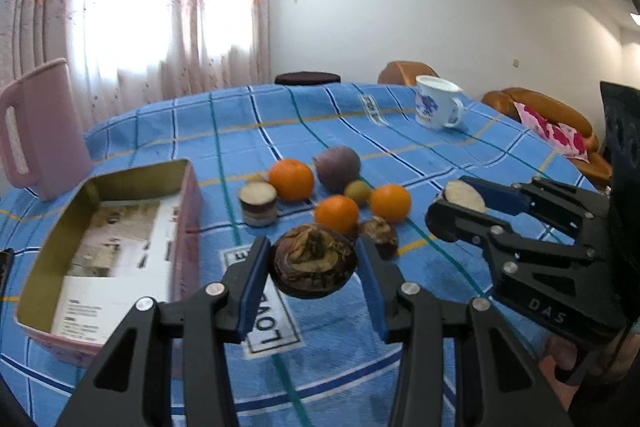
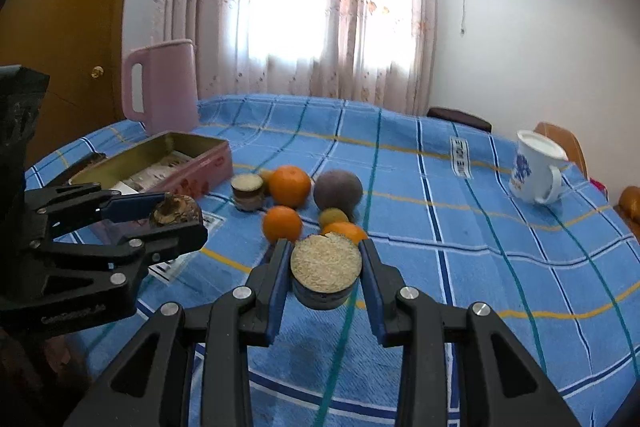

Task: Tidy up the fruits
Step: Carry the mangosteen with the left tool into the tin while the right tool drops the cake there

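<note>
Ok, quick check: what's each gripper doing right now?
Left gripper: shut on a dark brown mangosteen, lifted off the table.
Right gripper: shut on a cut fruit piece, pale face up.

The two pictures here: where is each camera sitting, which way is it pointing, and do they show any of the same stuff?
Left wrist view: sits on the left gripper, looking along its fingers over the table; its jaws hold a dark mangosteen; the right gripper shows at the right.
Right wrist view: sits on the right gripper, facing the curtained window; its jaws hold a cut fruit piece; the left gripper shows at the left.
Shared: the blue checked tablecloth, oranges, pink tin box, pink jug, floral mug.
</note>
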